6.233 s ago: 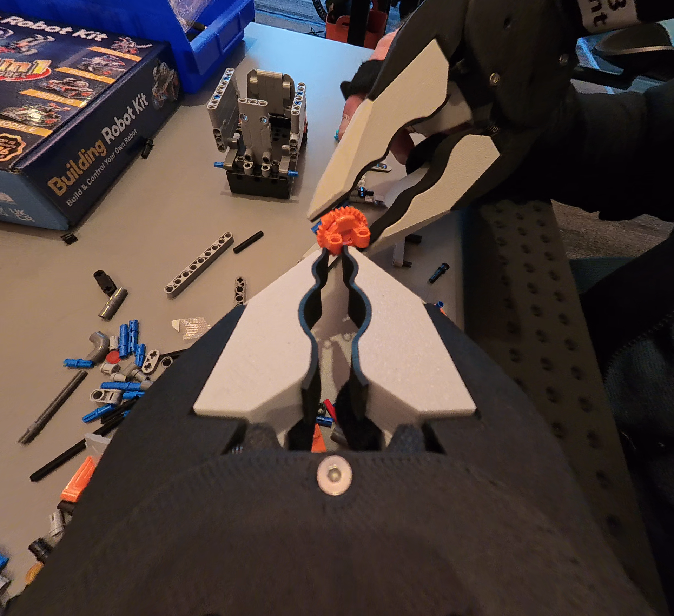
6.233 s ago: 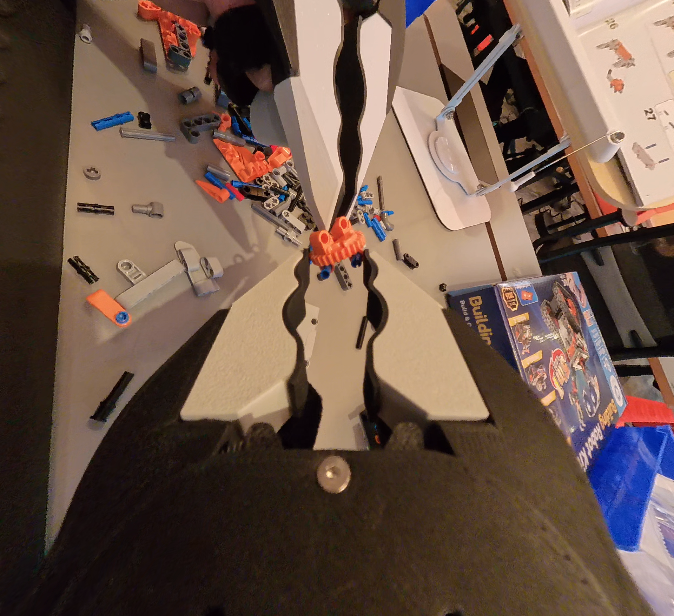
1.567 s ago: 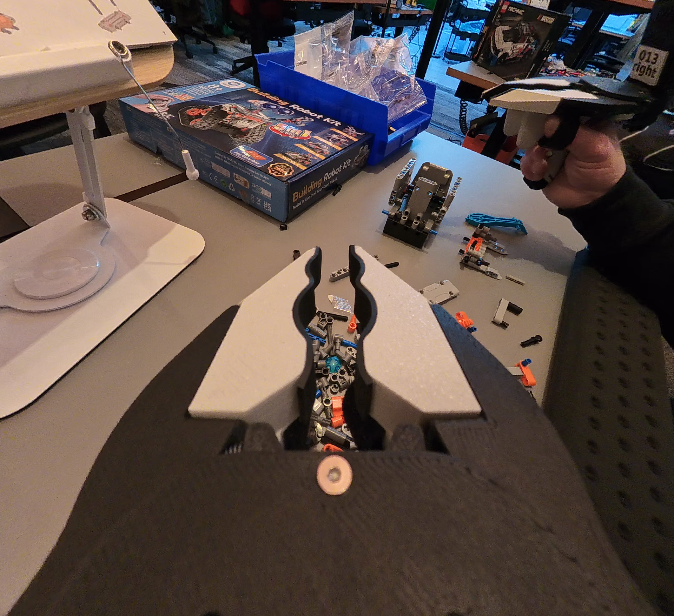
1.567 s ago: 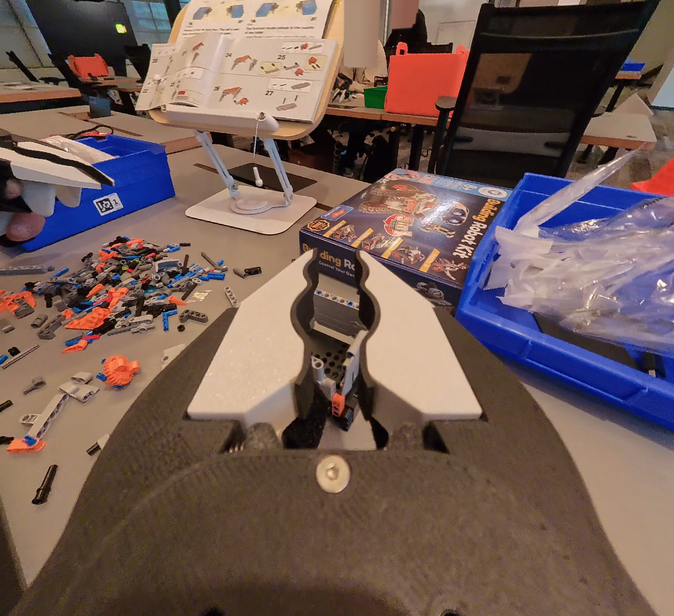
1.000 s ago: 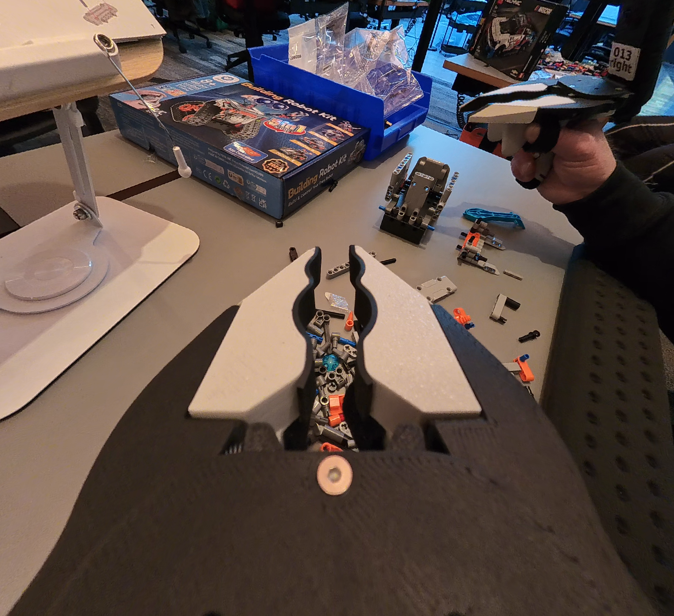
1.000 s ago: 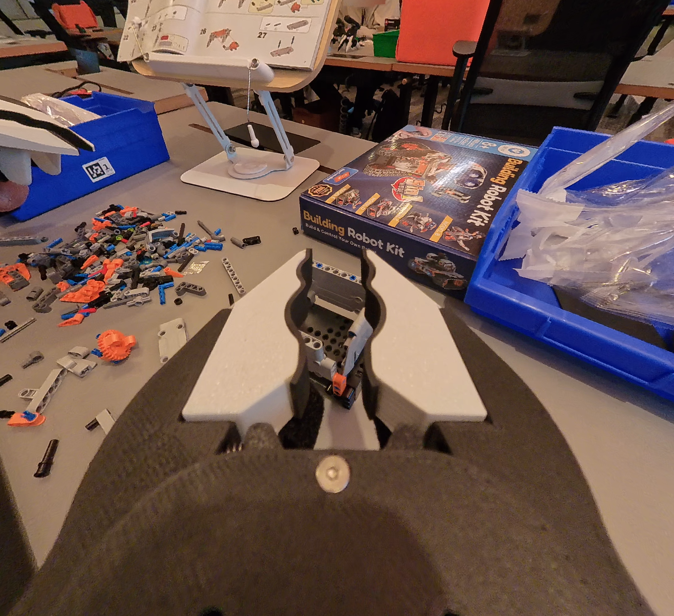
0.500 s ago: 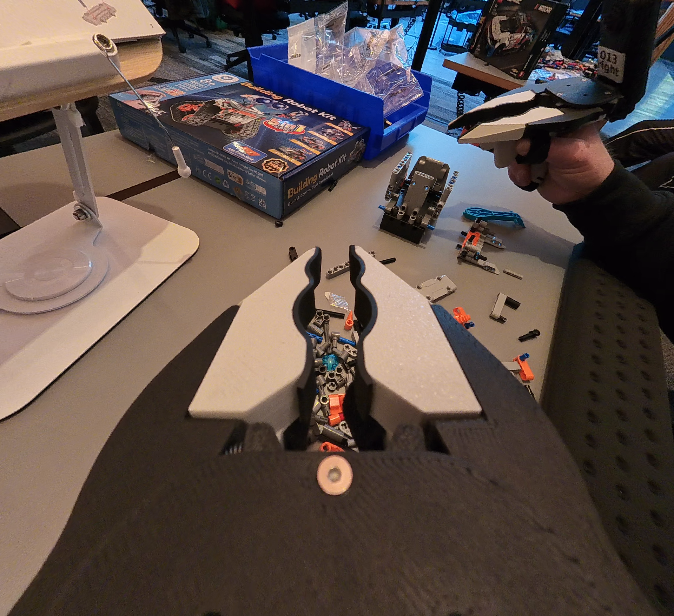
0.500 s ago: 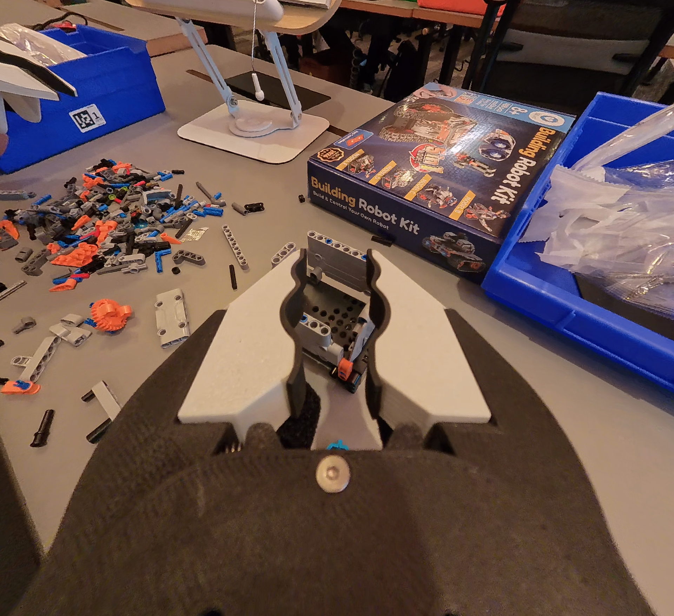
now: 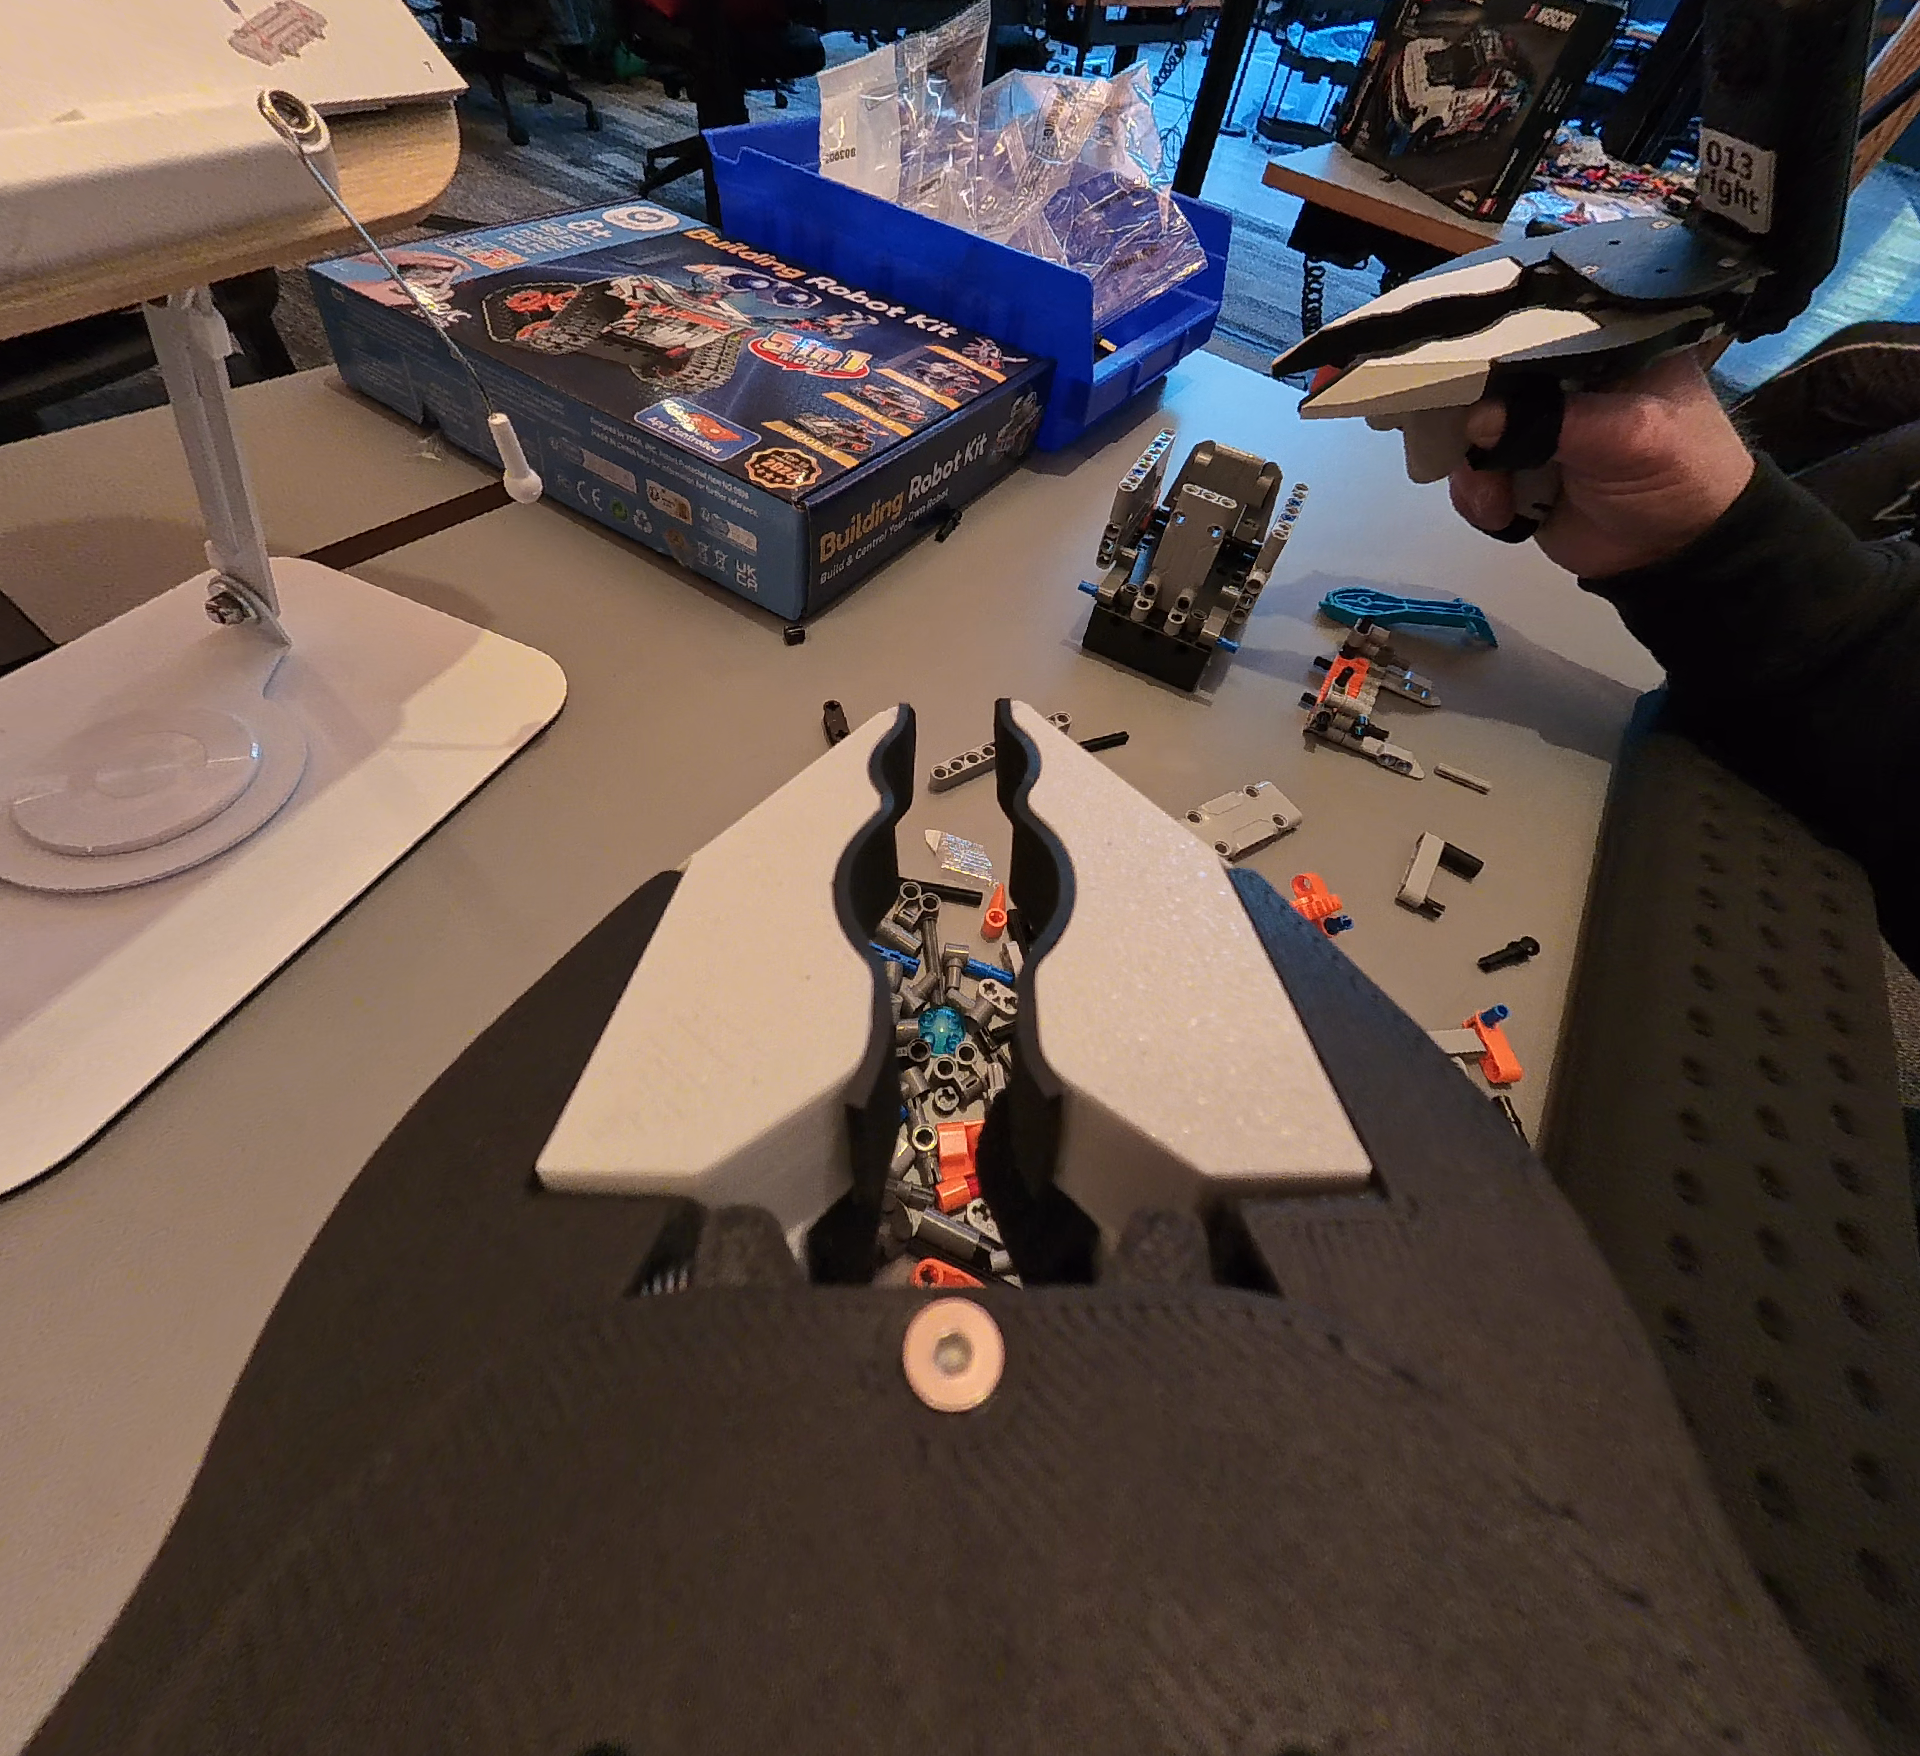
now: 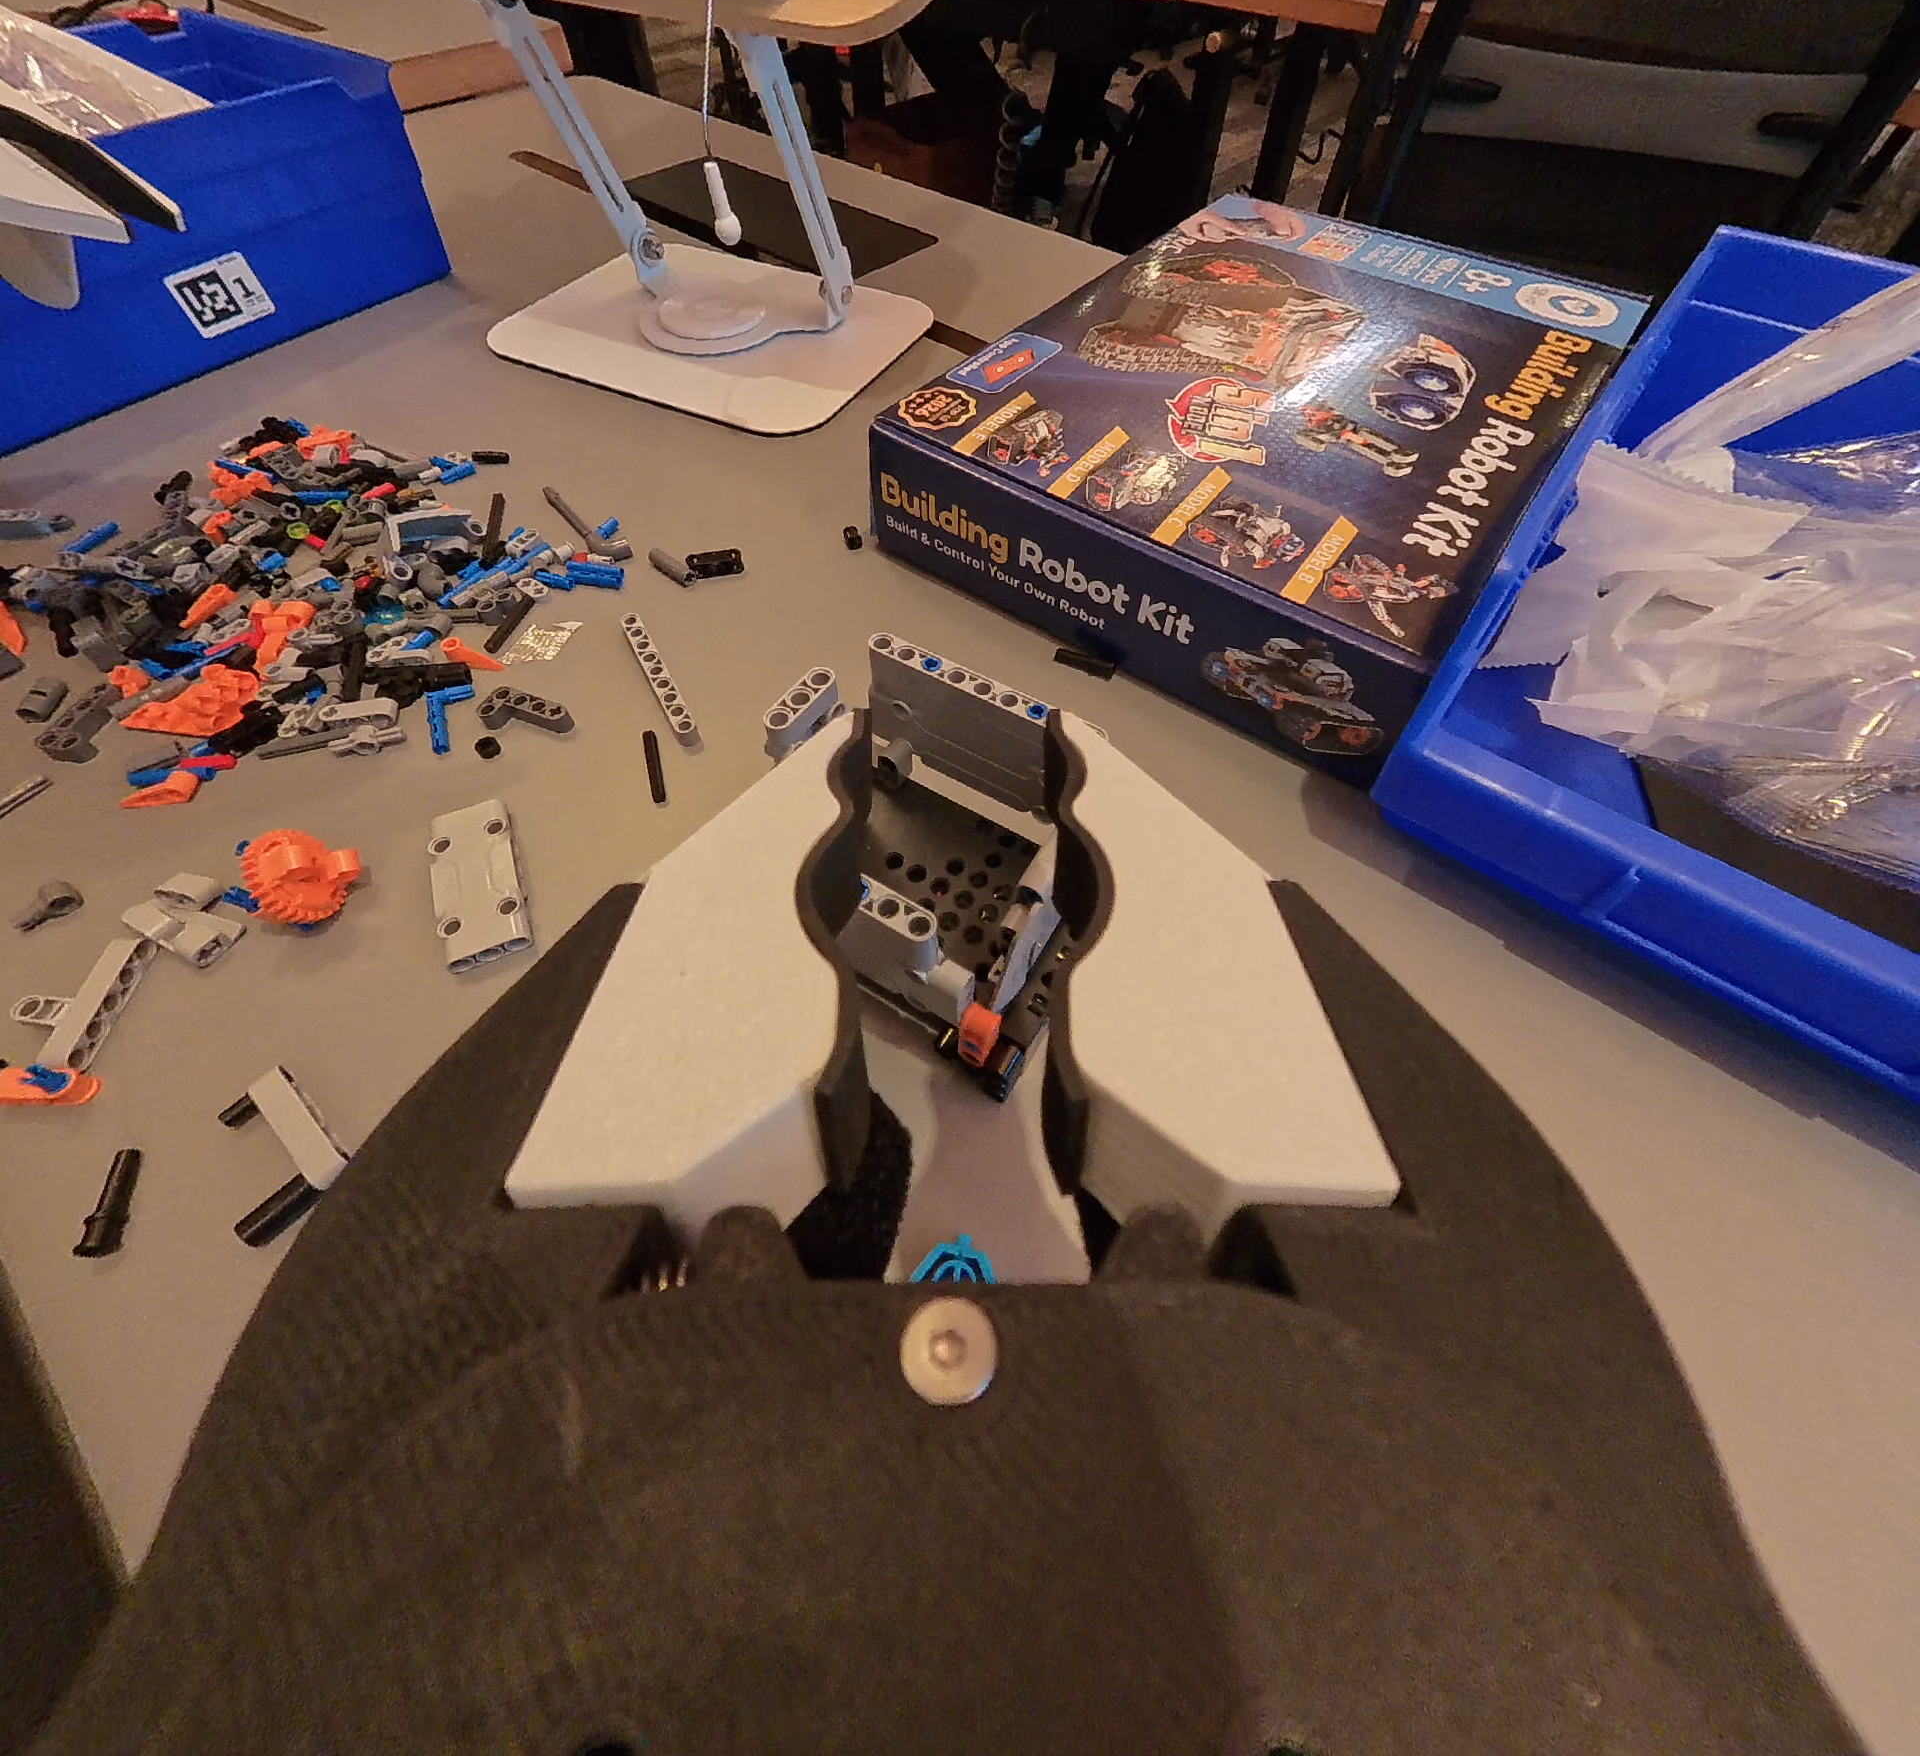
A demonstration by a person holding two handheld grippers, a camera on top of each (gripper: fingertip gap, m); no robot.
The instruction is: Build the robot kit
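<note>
My left gripper (image 9: pixel 951 719) is slightly open and empty, held over a pile of small grey, blue and orange building parts (image 9: pixel 940 1010). My right gripper (image 10: pixel 961 724) is open and empty, just above a partly built grey and black model (image 10: pixel 956 730) that shows between its fingers. From the left wrist view the right gripper (image 9: pixel 1309 376) hangs in a hand above and to the right of the model (image 9: pixel 1184 553). An orange gear (image 10: pixel 296 875) lies on the table beside a grey panel (image 10: pixel 478 885). The left gripper's tip (image 10: pixel 145 226) shows at the far left.
A dark blue kit box (image 10: pixel 1247 480) lies behind the model, next to a blue bin (image 10: pixel 1621 875) of plastic bags. A white book stand (image 10: pixel 717 335) holds an open booklet. A second blue bin (image 10: pixel 239 179) stands far left. A teal part (image 9: pixel 1403 610) and loose pieces lie near the table's right edge. There is about 30 cm between the tips of the two grippers. My right gripper's tips are some 15 cm from the grey panel (image 10: pixel 478 885). It is also in sight in the left wrist view (image 9: pixel 1242 814). The orange gear (image 10: pixel 296 875) is about equally far from each gripper, around 20 cm.
Six seconds ago both grippers met at the orange gear; it now lies on the table. Over the last second the right gripper has dipped toward the model. The left has stayed still.
</note>
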